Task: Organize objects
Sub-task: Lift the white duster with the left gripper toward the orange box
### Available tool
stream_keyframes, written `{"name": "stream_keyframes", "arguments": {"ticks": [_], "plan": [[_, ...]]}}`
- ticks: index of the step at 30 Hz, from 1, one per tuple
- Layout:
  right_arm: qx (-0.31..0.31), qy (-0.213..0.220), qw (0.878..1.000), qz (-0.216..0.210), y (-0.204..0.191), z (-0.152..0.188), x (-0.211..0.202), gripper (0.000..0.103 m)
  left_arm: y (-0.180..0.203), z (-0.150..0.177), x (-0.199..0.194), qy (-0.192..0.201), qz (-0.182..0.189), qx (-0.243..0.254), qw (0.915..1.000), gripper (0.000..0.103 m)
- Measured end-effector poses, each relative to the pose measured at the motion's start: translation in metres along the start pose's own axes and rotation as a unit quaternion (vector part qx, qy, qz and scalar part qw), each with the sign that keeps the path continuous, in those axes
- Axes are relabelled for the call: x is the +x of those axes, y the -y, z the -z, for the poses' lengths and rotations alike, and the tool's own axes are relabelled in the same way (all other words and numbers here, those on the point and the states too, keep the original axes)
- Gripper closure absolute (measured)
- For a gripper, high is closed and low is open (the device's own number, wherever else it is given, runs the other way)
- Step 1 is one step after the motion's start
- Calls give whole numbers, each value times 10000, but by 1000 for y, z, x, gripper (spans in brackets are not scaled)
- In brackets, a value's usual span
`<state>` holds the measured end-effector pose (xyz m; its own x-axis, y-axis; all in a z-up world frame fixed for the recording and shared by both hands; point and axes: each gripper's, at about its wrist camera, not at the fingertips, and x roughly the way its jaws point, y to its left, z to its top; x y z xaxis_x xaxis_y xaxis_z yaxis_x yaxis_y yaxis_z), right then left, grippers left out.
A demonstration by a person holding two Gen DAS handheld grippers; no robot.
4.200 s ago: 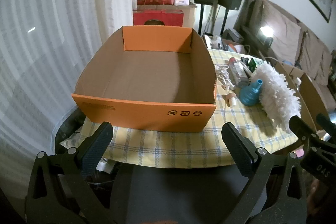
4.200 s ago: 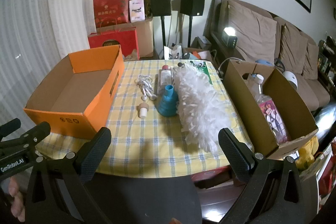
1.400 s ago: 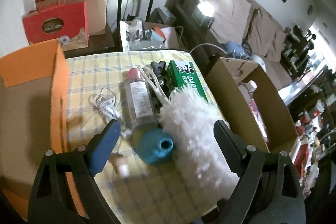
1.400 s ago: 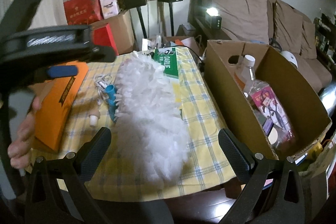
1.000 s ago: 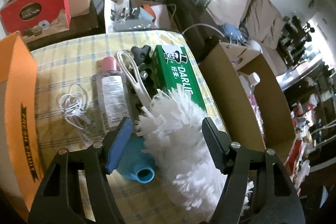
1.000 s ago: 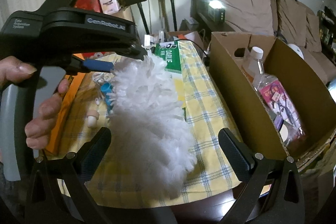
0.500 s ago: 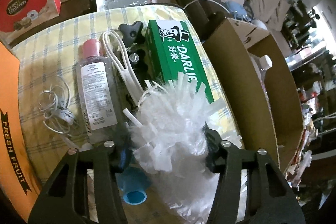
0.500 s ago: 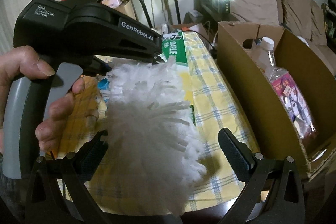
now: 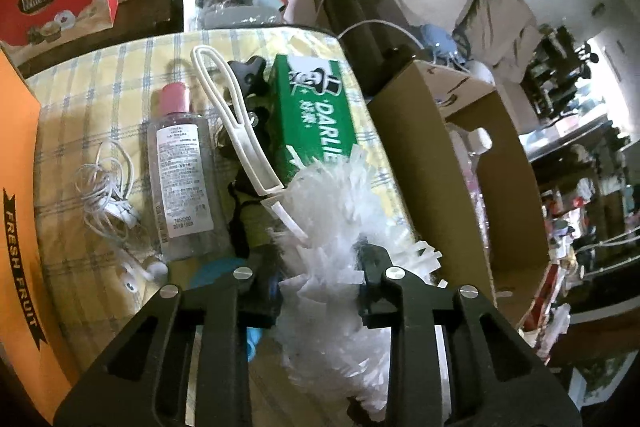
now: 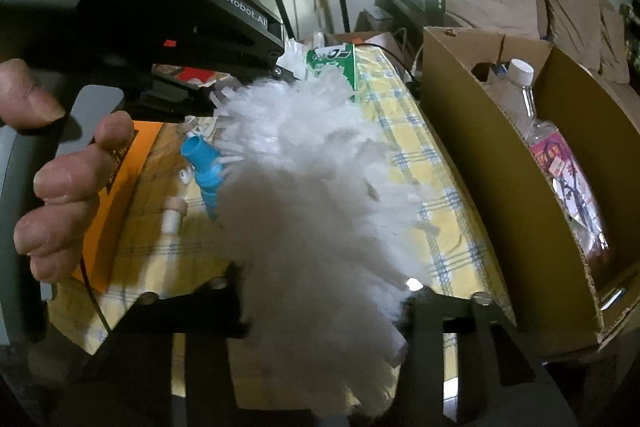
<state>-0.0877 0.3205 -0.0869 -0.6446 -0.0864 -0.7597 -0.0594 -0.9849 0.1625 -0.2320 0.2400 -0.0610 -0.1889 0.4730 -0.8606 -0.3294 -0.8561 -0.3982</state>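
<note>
A fluffy white duster (image 9: 332, 211) lies on the yellow checked tablecloth (image 9: 80, 87), its white loop handle (image 9: 232, 123) pointing away. My left gripper (image 9: 320, 287) is shut on the fluff just below the handle. In the right wrist view the duster (image 10: 312, 187) runs from that grip down to my right gripper (image 10: 320, 307). The right jaws are closing, with the fluff's near end between them and pressing against both fingers. An orange box (image 9: 20, 227) stands at the left and a brown box (image 9: 460, 167) at the right.
Beside the duster lie a green Darlie carton (image 9: 316, 115), a clear bottle with a pink cap (image 9: 180, 179), white earphones (image 9: 104, 195), a blue funnel-shaped piece (image 10: 204, 163) and a small cork (image 10: 172, 215). The brown box (image 10: 500, 187) holds bottles. A hand (image 10: 68, 187) grips the left tool.
The left jaws have closed onto the duster's fluff near its handle. The right jaws have come in from wide open around the fluff's near end.
</note>
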Motion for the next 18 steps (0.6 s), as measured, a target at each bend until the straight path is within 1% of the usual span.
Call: {"name": "stream_keyframes", "arguments": {"ticks": [1, 4, 8, 12, 16, 18], "plan": [[-23, 18, 10000, 13, -1, 0, -3, 65, 2, 1, -4, 29, 21, 14, 10000, 78], [-79, 65, 9999, 50, -3, -1, -12, 65, 7, 2, -16, 96, 86, 57, 9999, 78], [-226, 177, 9993, 228, -8, -3, -30, 65, 16, 5, -35, 188, 190, 136, 9996, 78], [-341, 322, 9988, 152, -16, -7, -52, 65, 22, 10, -64, 407, 215, 211, 9987, 78], [-375, 401, 9984, -93, -25, -8, -72, 65, 20, 14, -89, 577, 169, 215, 9980, 78], [-447, 461, 9978, -148, -33, -10, -80, 65, 16, 17, -98, 639, 156, 188, 9977, 78]]}}
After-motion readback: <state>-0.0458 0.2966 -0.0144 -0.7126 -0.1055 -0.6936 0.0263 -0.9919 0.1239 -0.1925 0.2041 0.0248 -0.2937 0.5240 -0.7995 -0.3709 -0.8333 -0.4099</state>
